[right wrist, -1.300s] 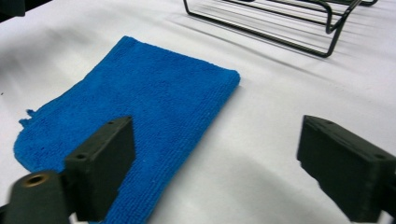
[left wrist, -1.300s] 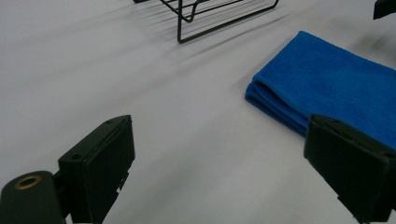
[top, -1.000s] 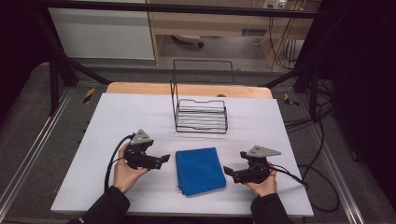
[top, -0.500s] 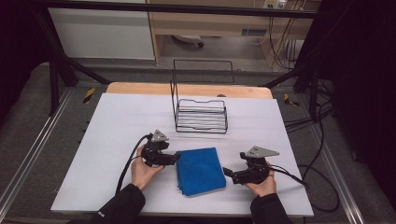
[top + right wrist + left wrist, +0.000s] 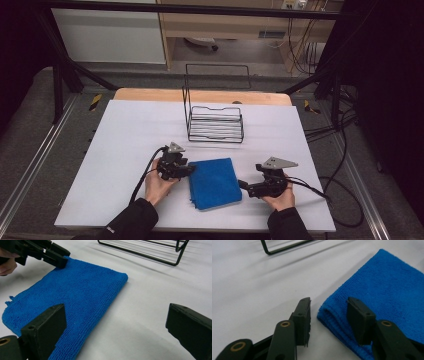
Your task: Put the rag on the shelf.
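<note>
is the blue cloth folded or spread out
Folded. In the left gripper view the cloth shows stacked layers along its near edge; from above it lies as a compact rectangle.

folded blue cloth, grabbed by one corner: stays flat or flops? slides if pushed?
Probably flops: the blue cloth is soft terry folded in loose layers, so lifting one corner would likely let the layers sag open. The left gripper, whose fingers have just been closing, straddles that corner edge but isn't yet pinching. Pushed, it would likely bunch up rather than slide on the white table.
</note>
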A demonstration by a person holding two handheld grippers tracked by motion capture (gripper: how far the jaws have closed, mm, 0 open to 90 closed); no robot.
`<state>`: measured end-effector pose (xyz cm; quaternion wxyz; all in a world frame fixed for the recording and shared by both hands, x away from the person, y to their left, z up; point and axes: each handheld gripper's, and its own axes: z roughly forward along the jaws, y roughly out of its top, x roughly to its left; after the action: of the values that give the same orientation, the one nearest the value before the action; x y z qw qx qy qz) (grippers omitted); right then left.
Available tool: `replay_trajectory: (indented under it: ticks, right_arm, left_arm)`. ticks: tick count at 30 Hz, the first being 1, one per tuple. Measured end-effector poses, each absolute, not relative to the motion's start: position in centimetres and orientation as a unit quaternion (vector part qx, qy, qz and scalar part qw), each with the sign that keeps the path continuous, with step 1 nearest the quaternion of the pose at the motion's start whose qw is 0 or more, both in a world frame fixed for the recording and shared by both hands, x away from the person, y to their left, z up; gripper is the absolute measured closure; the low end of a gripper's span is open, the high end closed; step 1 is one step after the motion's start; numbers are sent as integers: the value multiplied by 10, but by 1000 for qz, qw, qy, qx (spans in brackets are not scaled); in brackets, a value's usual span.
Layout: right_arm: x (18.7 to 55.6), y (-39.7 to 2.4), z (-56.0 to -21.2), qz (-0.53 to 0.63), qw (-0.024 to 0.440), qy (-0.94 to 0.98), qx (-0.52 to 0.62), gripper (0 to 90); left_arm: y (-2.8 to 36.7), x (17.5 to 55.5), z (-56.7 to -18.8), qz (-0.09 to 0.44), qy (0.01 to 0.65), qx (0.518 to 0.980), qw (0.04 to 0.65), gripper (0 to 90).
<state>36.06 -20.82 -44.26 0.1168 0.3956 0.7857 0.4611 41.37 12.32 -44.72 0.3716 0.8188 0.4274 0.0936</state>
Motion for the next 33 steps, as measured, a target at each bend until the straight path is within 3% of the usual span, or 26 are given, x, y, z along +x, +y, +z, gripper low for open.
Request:
replay_trajectory:
  ticks: [6,19,27,33]
  right_arm:
    - [362,-208,-443,461,118,786,394,48]
    - [366,-207,-442,468,113,781,398,89]
    - [384,-195,-438,462,104,783,403,173]
    - [404,-181,-432,462,105,781,406,291]
  left_arm:
    - [123,415,-447,92,437,815,370,589]
    - [117,411,-448,81,435,816,373,790]
    - [116,410,-450,89,425,819,374,805]
    - [115,408,-450,99,416,823,374,805]
